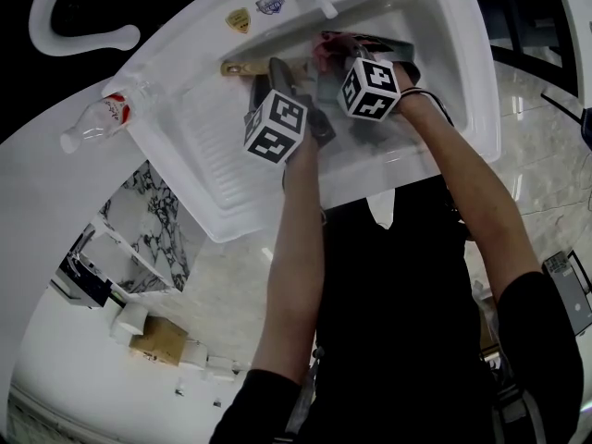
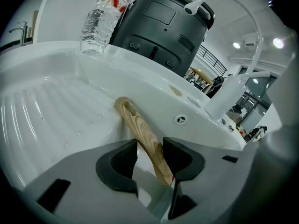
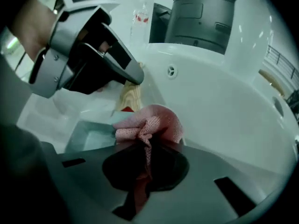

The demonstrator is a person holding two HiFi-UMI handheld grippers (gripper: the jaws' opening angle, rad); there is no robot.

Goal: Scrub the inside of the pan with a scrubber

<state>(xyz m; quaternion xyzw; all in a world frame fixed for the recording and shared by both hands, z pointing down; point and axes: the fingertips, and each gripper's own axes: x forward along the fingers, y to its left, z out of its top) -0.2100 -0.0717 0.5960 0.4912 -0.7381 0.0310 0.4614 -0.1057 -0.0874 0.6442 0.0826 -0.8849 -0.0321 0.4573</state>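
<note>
Pan [image 3: 88,133] in sink [image 1: 462,81], scrubber [image 3: 149,125] seemingly above it

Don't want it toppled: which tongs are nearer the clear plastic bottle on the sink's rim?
Left. The left tongs, gripping the wooden pan handle, sit toward the clear plastic bottle; the right tongs are farther, beyond them.

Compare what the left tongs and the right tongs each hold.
The left tongs grip the stiff wooden pan handle, jaws wide apart; the right tongs pinch a crumpled pink mesh scrubber, jaws nearly together. The pan handle sticks straight out beyond its tongs; the scrubber bunches up. Both are over the white sink.
</note>
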